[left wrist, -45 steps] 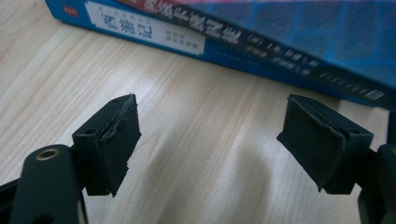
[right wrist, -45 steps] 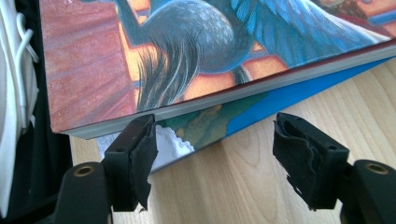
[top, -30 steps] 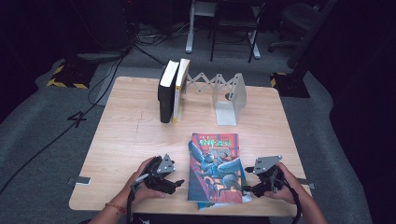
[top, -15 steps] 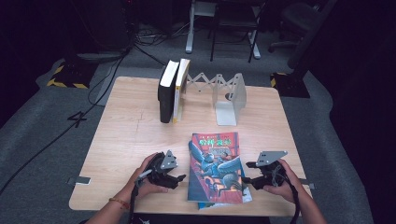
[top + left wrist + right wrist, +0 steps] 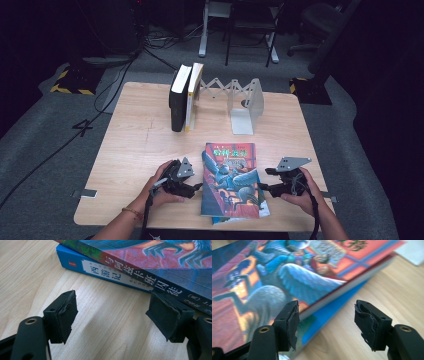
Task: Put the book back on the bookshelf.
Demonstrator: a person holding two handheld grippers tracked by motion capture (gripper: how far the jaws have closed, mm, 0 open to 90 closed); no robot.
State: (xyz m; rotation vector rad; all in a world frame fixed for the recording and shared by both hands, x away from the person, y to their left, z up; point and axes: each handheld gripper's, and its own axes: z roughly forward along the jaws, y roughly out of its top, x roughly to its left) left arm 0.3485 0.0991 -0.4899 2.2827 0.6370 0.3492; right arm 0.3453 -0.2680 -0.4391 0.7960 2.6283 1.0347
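wooden table [image 5: 135, 150] seen from above, with two books stacked flat near its front edge. the upper book, the illustrated book [image 5: 231, 179], shows a winged creature on a red and blue cover; it lies slightly askew on the blue book [image 5: 216, 219], whose corner peeks out beneath it at the front. the left gripper [image 5: 192, 187] rests low at the left long side of the stack, held in the person's left hand [image 5: 160, 187]. in the left gripper view its jaws stand wide apart over bare wood, the printed spines of the illustrated book [image 5: 160, 262] and the blue book [image 5: 105, 271] lying just beyond the pads; one pad sits close against the upper spine, though contact cannot be told. the right gripper [image 5: 264, 180] sits at the right side of the stack, just beside the page edges. its jaws have just been closing somewhat, yet remain apart; in the right gripper view one jaw overlaps the corner of the illustrated book [image 5: 287, 277] and the other stands over the table, neither pad pressing. farther back, two upright books [image 5: 185, 97] stand on edge just beside a white folding bookend rack [image 5: 240, 100].
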